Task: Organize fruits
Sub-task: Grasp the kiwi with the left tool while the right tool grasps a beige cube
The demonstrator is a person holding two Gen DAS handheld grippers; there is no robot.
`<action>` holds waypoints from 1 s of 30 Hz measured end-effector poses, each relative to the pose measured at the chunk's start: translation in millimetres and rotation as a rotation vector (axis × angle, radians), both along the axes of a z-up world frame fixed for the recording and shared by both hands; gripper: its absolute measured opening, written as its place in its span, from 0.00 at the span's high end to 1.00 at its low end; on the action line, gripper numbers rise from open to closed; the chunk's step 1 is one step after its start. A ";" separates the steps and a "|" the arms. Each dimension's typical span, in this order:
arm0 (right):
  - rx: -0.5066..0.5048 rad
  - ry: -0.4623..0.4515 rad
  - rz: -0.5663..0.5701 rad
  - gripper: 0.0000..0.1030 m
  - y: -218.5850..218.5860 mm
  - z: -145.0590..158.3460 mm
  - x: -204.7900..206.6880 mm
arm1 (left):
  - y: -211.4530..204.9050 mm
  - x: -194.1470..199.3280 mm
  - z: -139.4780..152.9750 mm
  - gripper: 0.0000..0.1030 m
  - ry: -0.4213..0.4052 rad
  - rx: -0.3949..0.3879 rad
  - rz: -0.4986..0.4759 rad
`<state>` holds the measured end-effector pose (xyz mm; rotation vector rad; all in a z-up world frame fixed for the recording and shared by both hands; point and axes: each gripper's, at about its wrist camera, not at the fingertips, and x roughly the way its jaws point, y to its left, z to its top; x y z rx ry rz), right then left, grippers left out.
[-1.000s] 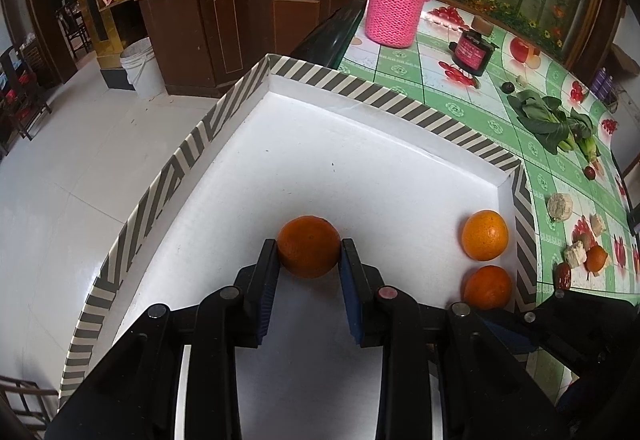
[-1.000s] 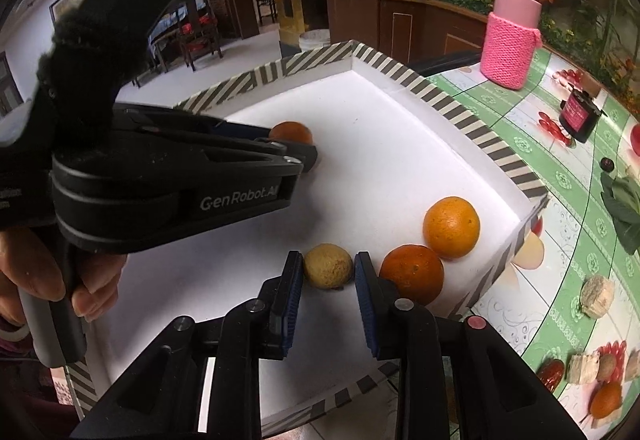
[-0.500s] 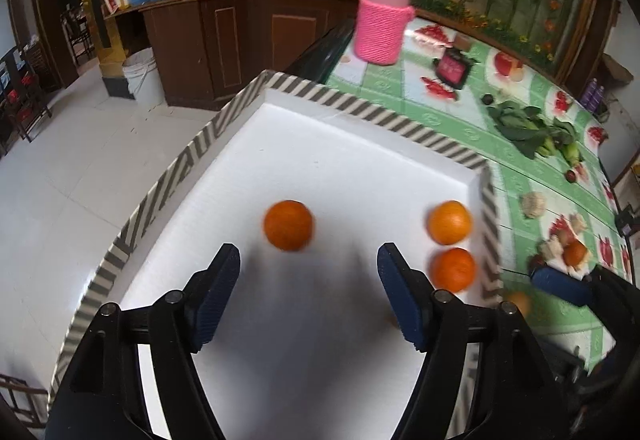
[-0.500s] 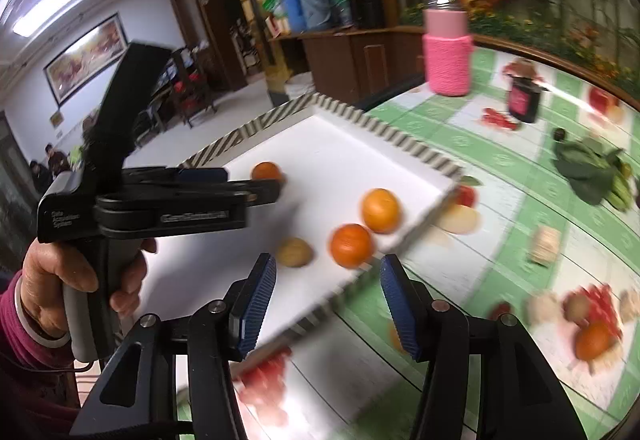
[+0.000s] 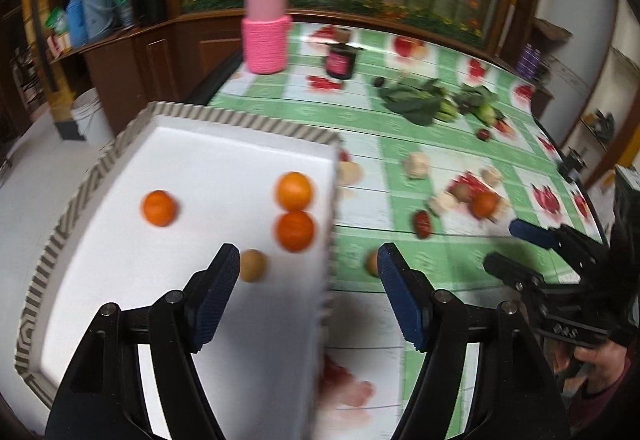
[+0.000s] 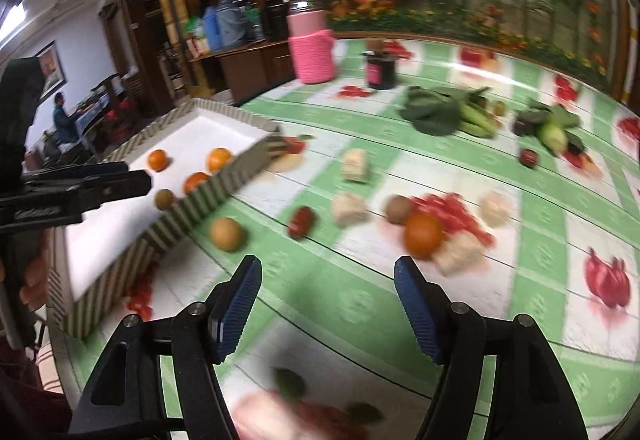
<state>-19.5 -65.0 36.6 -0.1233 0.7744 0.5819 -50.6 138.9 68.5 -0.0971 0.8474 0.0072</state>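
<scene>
Green-and-white checked oilcloth printed with red fruit is covering the worktop (image 6: pixel 360 304) you are working over, and its far edge is running along a dark wooden rail under a wall of painted flowers and stems. You are holding the left tool (image 5: pixel 306 296) with its blue pads spread wide and nothing between them, above the right edge of the white tray (image 5: pixel 248 144) with the striped rim. Inside the tray, one orange (image 5: pixel 159 208) is sitting alone toward the left, two more oranges (image 5: pixel 295 214) are touching each other near the right wall, and a small brownish fruit (image 5: pixel 252 266) is lying just in front of them.

You are holding the right tool (image 6: pixel 327 308) spread wide and empty too, above bare cloth. Ahead of it, a loose orange (image 6: pixel 423 236) is resting among pale chunks on the worktop, a tan round fruit (image 6: pixel 226 234) is lying just beside the tray's outer wall, and a small red fruit (image 6: pixel 301 222) is sitting between them. Farther back, leafy greens (image 6: pixel 434 114), a dark jar (image 6: pixel 380 70) and a pink knitted bottle sleeve (image 6: pixel 313 54) are standing well apart from the tray. To the left, a wooden counter with blue jugs (image 5: pixel 86 20) and pale floor tiles are showing. Much of both views is blurred.
</scene>
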 end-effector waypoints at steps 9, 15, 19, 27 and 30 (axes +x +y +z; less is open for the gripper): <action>-0.014 0.016 -0.060 0.31 -25.5 -7.5 3.7 | -53.9 8.7 -14.7 0.31 0.039 0.025 -0.141; 0.013 0.032 -0.060 0.31 -30.6 -9.5 3.8 | -65.9 18.4 -25.6 0.31 0.075 0.045 -0.197; 0.011 0.020 -0.047 0.31 -29.7 -8.2 2.5 | -66.5 24.3 -36.5 0.31 0.104 0.053 -0.189; 0.041 0.055 -0.053 0.31 -35.2 -14.3 8.8 | -68.7 39.0 -51.2 0.32 0.135 0.070 -0.173; 0.040 0.061 -0.046 0.31 -32.7 -15.5 8.0 | -72.9 39.8 -52.4 0.32 0.130 0.089 -0.185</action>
